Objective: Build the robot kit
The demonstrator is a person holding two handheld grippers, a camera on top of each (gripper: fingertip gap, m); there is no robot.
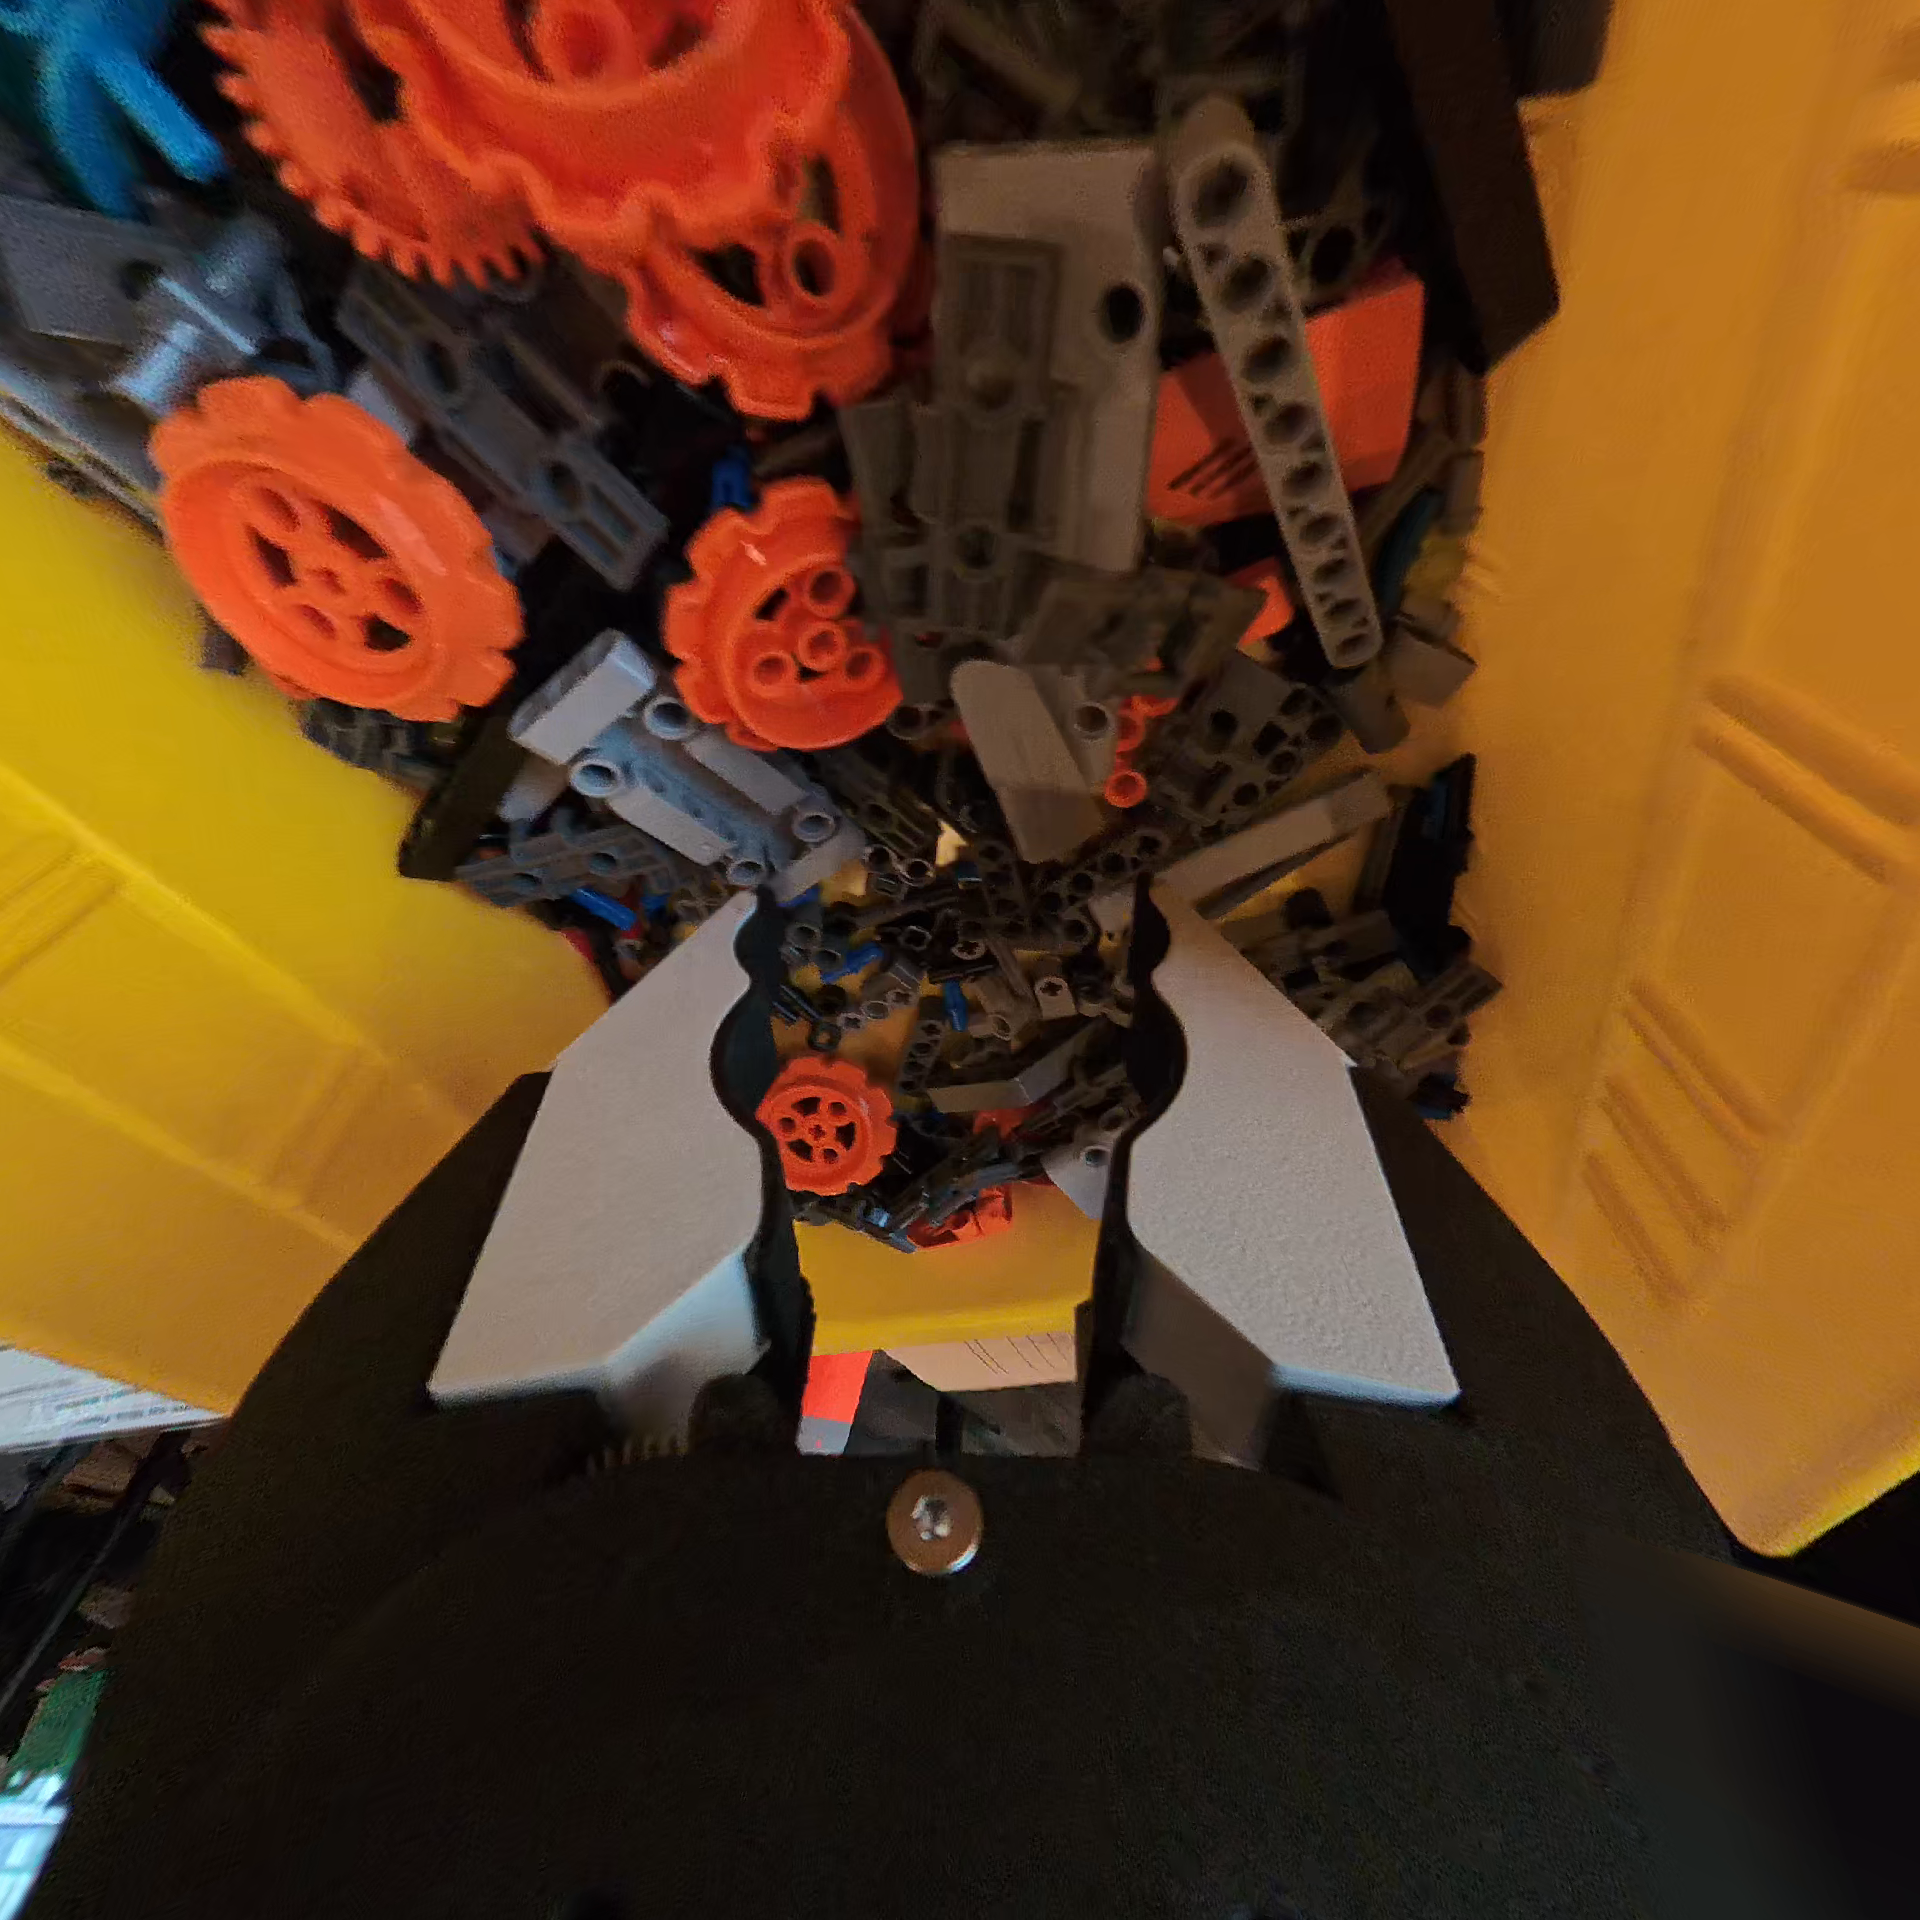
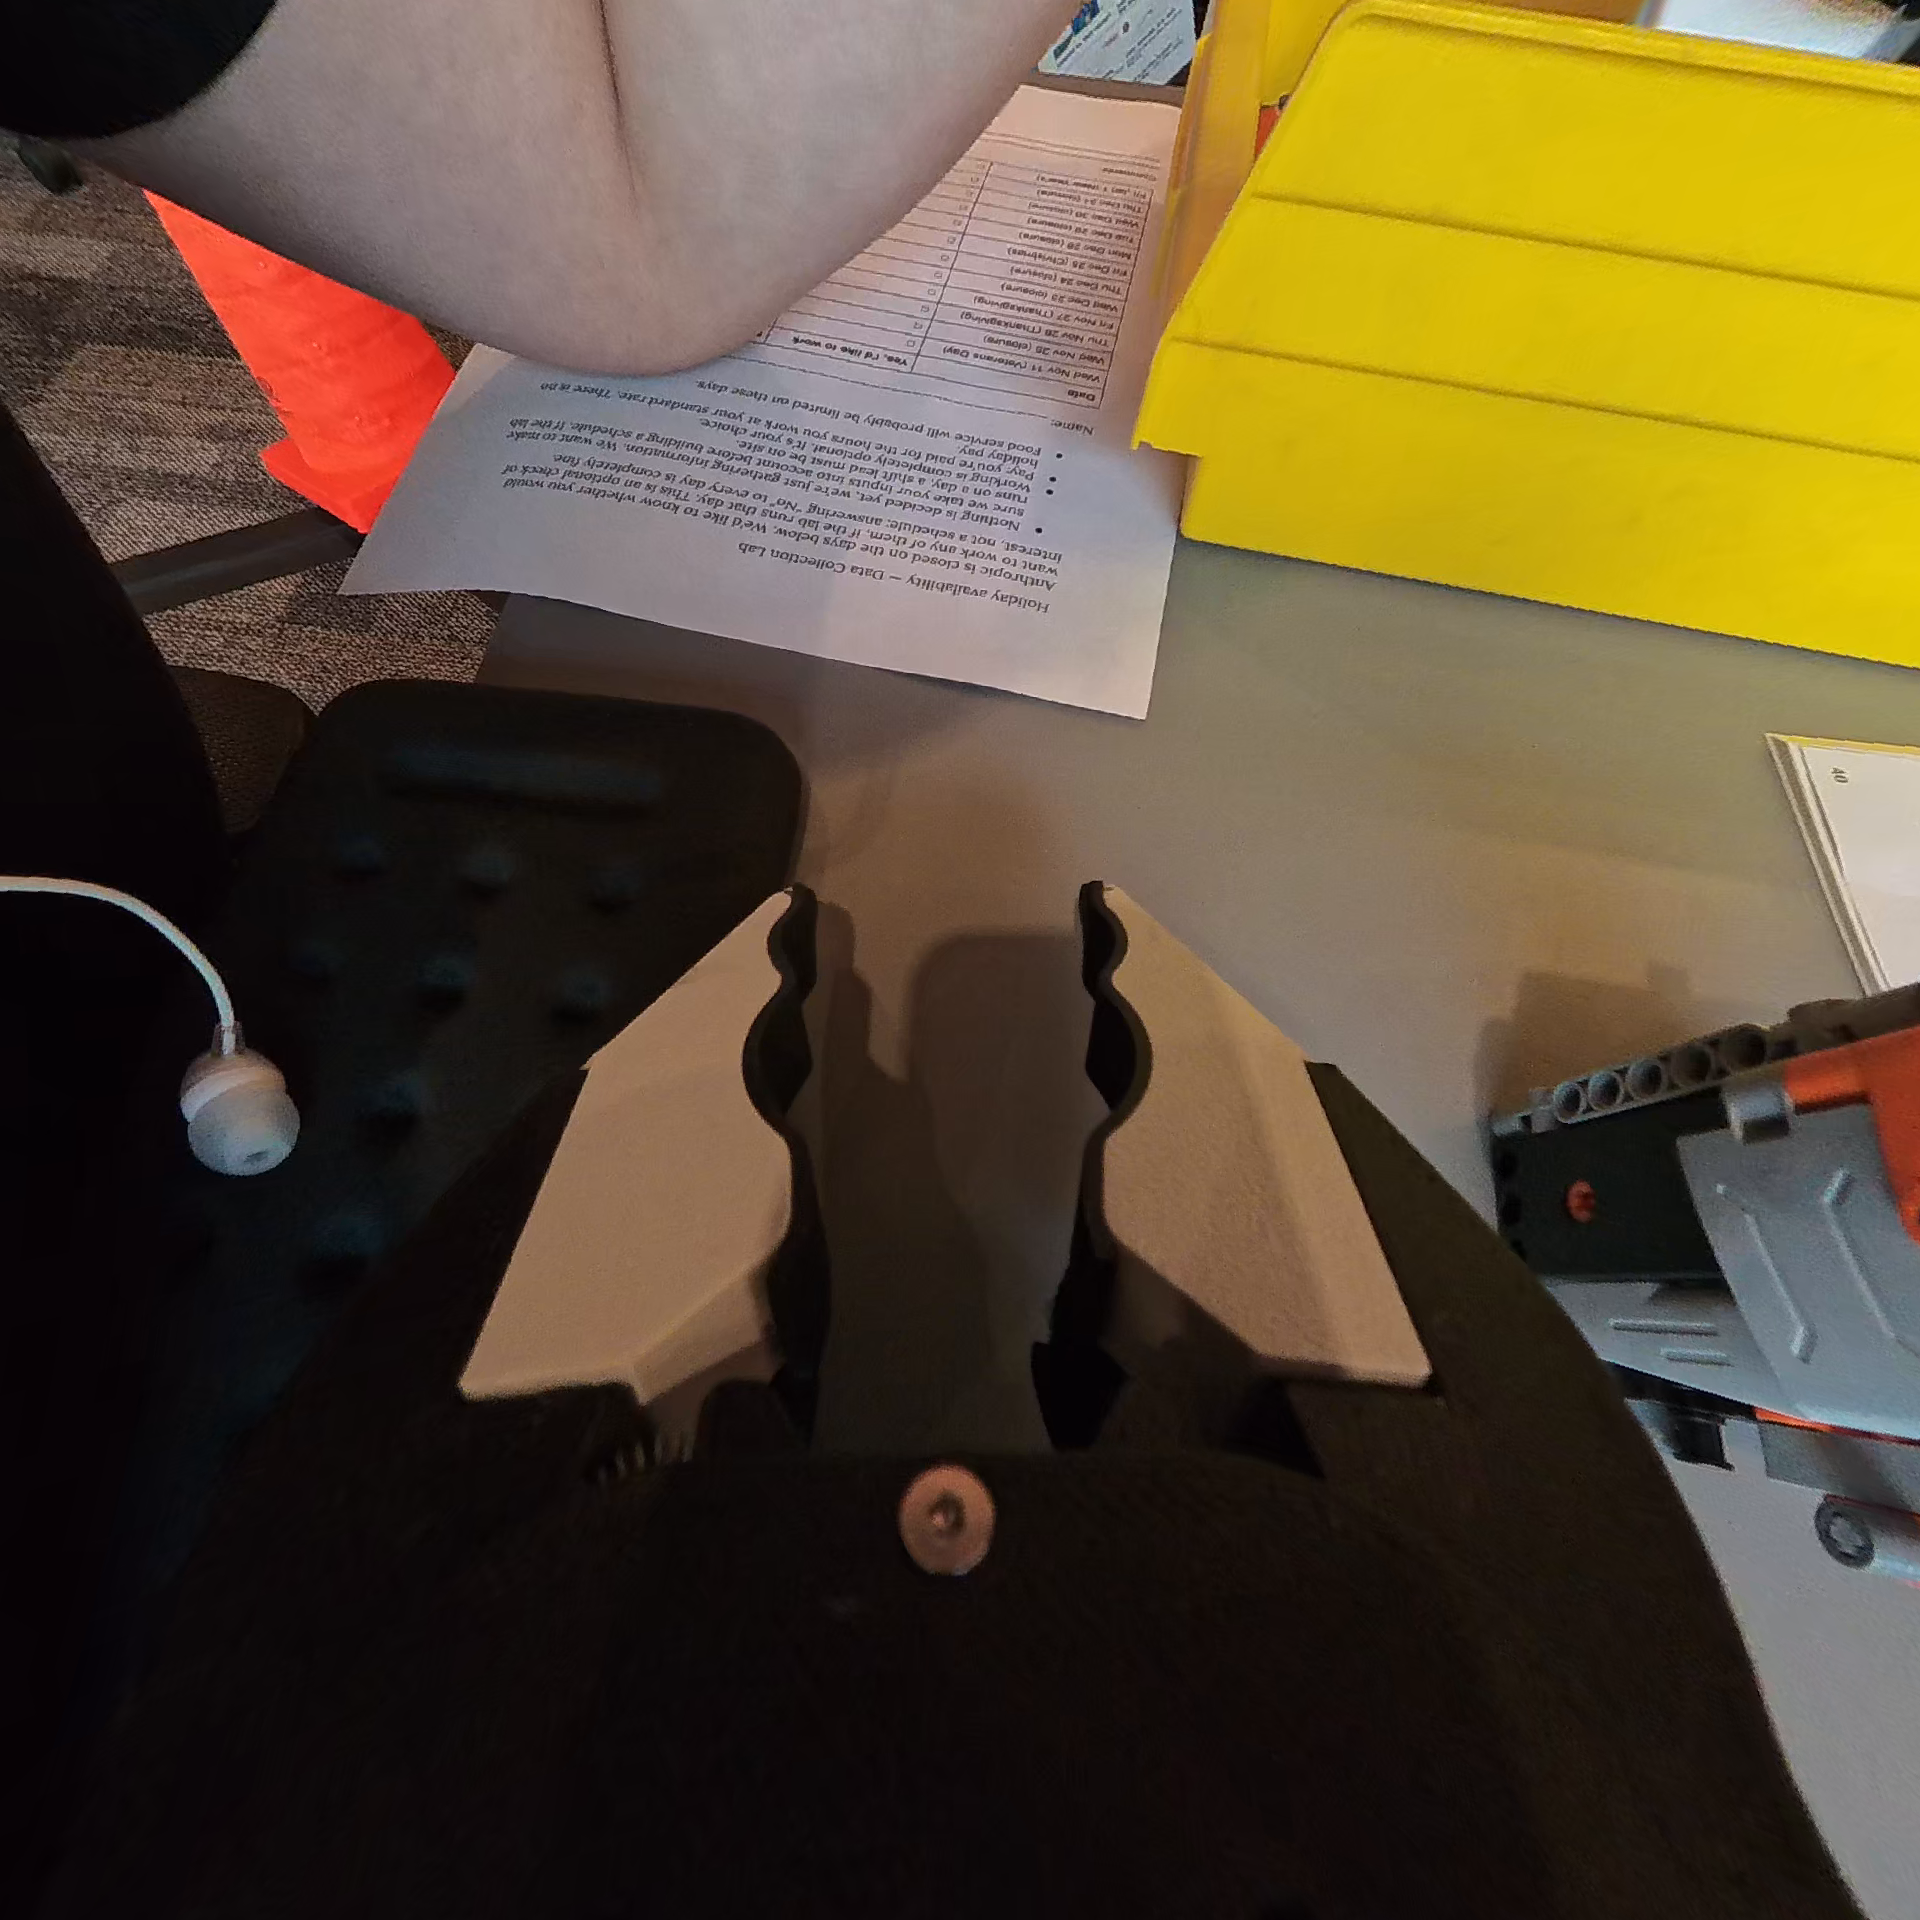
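Downward into a yellow bin (image 1: 1683,727) with the left gripper (image 1: 951,914), jaws spread wide and clamping nothing. Framed between them: a small orange gear (image 1: 826,1124), flat on a litter of tiny dark pins and connectors, close against the left finger's inner edge. Hard to say from this angle whether touching it or merely below it. Farther up the heap, larger orange gears (image 1: 332,545), a long grey holed beam (image 1: 1283,416) and chunky grey panels, all loose and overlapping.

Probably light, rigid and smooth, that small gear: hard plastic, no give, little risk of breaking, but likely to skate or flip if pinched on the toothed rim at an angle. Best taken across the rim on opposite sides, teeth seated in the scalloped pads. Likely to drag neighbouring pins along, lying as loosely as they do.

Over on the other side, the right gripper (image 2: 945,904) low above a grey table (image 2: 1351,831), likewise released and empty, only shadow between the jaws. Ahead of it, a printed sheet (image 2: 831,499) and the bin's ribbed outer wall; to its right, a part-built grey and orange model (image 2: 1745,1226), near but apart. Above the sheet, a person's arm (image 2: 520,187).
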